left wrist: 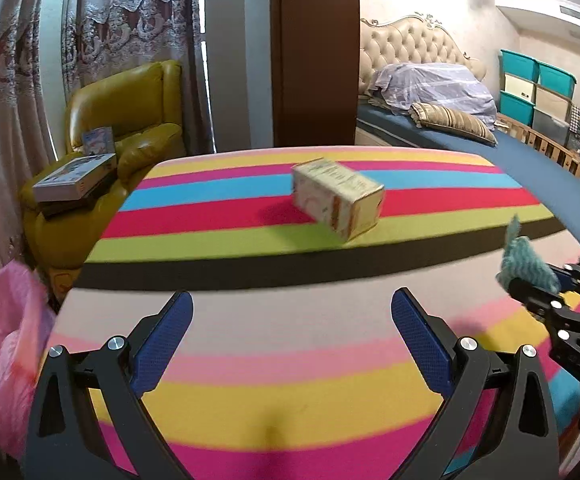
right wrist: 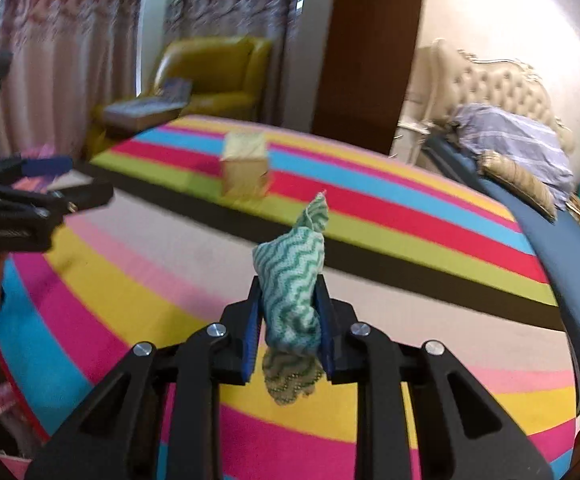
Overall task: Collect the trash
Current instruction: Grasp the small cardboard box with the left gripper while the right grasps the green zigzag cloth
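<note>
Cloth (right wrist: 291,300), soft and light, is bunching between the right gripper (right wrist: 290,312) fingers, pinched mid-wad above the striped mat (right wrist: 130,304). Left gripper (left wrist: 291,320) is hanging spread, holding nothing; the box (left wrist: 337,196) is sitting beyond.

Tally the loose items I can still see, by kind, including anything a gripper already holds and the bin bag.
Cardboard box lying on the striped mat: 1
Crumpled green-and-white wipe, clamped in the right gripper: 1
Pink bin bag off the mat's left edge: 1
Left gripper is open, holding nothing: 0
Total: 3
</note>
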The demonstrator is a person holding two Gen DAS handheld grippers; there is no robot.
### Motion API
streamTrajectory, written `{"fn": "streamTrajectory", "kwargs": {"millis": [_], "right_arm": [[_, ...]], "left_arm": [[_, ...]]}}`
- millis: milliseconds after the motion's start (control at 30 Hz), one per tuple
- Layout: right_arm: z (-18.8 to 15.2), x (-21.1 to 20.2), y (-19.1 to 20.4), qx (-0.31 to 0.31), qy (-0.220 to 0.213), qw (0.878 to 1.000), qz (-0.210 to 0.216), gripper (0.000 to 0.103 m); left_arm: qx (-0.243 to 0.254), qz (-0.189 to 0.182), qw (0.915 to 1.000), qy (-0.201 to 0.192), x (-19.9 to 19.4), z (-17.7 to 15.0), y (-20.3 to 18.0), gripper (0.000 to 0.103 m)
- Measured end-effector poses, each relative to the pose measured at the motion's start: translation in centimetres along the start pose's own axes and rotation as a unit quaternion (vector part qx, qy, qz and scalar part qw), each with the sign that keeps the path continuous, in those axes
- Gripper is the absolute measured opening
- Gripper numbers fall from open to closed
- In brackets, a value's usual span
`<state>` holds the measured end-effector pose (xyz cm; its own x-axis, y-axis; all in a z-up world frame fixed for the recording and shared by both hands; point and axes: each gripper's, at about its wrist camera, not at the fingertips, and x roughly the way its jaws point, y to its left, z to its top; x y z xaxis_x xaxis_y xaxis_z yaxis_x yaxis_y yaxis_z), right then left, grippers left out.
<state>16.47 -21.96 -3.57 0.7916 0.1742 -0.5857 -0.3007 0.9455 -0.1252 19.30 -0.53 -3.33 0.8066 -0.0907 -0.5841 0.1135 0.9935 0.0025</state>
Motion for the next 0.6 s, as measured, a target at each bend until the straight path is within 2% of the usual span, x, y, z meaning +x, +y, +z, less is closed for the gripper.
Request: {"fn": "streamTrajectory", "kwargs": {"millis": [300,600], "right_arm": [[0.4,0.3,-5.5,0.059,-0.020,0.998,-0.015,0.024],[-0.8,-0.7,-7.3,0.087,-0.033,0.995,-0.018,0.024]], "left_arm": [[-0.036,0.009,0.9992,0.017,6.9,4.5,-4.3,0.095],[-0.047,0.058,0.9954,0.059,14.7,8.5,-7.2,0.095]]}}
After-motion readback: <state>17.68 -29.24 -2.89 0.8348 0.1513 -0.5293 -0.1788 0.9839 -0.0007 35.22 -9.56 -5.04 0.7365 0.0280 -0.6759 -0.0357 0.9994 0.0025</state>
